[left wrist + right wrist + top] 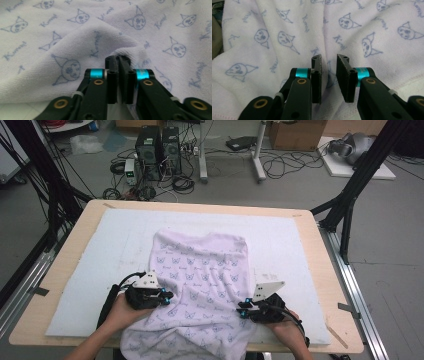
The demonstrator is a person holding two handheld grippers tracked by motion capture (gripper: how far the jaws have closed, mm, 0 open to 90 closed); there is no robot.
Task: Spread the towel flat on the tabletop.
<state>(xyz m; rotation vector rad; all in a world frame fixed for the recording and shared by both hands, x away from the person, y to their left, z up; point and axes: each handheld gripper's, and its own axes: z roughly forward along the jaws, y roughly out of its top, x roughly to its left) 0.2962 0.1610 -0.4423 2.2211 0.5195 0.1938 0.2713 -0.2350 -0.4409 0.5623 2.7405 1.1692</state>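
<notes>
Near the desk's front edge, a printed towel (200, 285) overhangs. Left gripper (118, 62) fingers pinch a fold; right gripper (329, 72) fingers gape slightly (fabric between, unpressed), so that side may slip.

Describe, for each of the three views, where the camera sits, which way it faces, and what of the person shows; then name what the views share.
High view: fixed above the person's side, facing forward and down on the table; both hands, left gripper and right gripper show.
Left gripper view: rides the left gripper, looking along its shut fingers, a towel fold bunched at their tips.
Right gripper view: rides the right gripper, fingers apart over the cloth.
Shared: the cat-print towel.
</notes>
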